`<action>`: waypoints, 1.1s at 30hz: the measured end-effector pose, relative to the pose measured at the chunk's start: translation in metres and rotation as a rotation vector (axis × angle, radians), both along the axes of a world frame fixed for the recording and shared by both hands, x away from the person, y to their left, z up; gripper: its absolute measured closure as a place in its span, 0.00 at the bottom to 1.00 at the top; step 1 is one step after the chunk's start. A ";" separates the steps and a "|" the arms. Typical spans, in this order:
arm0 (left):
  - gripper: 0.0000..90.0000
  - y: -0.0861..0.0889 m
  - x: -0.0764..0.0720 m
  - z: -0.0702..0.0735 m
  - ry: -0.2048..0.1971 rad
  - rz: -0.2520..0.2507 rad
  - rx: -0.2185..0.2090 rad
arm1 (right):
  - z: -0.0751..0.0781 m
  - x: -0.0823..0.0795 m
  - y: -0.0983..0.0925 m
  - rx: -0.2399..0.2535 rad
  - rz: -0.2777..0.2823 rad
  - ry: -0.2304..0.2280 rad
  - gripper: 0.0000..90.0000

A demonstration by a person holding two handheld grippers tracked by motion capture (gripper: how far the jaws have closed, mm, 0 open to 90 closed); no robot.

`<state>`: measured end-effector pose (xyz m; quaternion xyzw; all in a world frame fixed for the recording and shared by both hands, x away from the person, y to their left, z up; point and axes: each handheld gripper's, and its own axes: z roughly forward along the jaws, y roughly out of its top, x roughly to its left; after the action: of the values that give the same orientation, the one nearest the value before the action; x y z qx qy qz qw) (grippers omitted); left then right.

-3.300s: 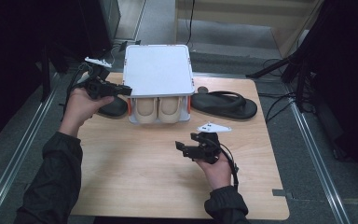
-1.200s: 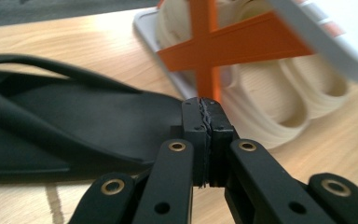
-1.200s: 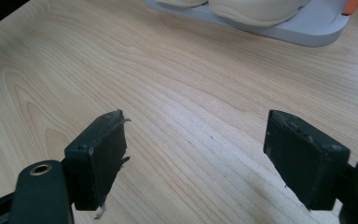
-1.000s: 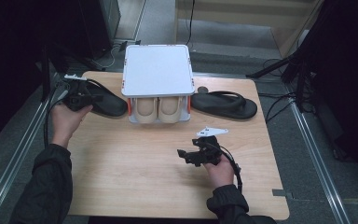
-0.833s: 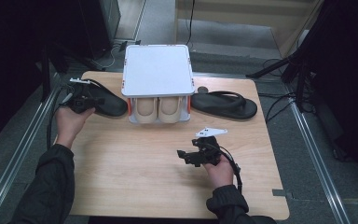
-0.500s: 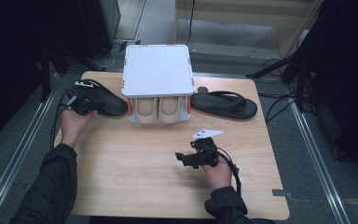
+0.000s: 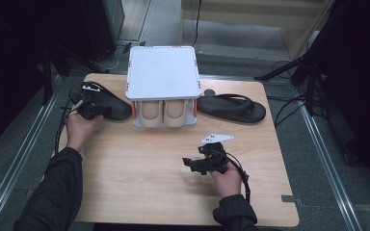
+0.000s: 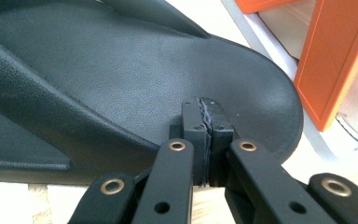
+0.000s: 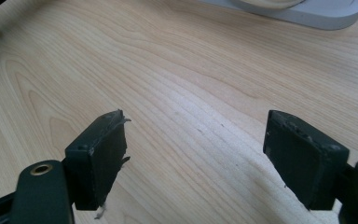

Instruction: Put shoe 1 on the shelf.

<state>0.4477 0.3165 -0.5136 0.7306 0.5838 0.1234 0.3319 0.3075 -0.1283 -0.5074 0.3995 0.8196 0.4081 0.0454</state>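
Grippers: your left is pressed together, your right spread.
Left sits over the sandal near the table's left edge; right hovers above bare wood.

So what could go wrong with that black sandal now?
The left gripper sits shut over the left black sandal with nothing between its pads, so it might just push the sandal instead of picking it up. The sandal's end lies close to the white shoe rack, so a shove could bump it. The right gripper is open above bare table.
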 end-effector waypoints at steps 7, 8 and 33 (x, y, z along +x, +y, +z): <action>1.00 0.004 -0.004 0.000 0.015 -0.010 -0.011 | 0.001 0.002 -0.003 0.003 -0.006 -0.005 0.23; 1.00 0.005 -0.005 0.000 0.016 -0.010 -0.013 | 0.002 0.002 -0.004 0.005 -0.008 -0.006 0.23; 0.98 0.037 -0.047 0.000 0.026 0.001 -0.035 | 0.007 0.025 0.007 0.030 0.014 -0.013 0.24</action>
<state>0.4005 0.3532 -0.5141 0.7259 0.5905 0.1041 0.3370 0.3320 -0.1218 -0.5000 0.3916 0.8159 0.4233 0.0421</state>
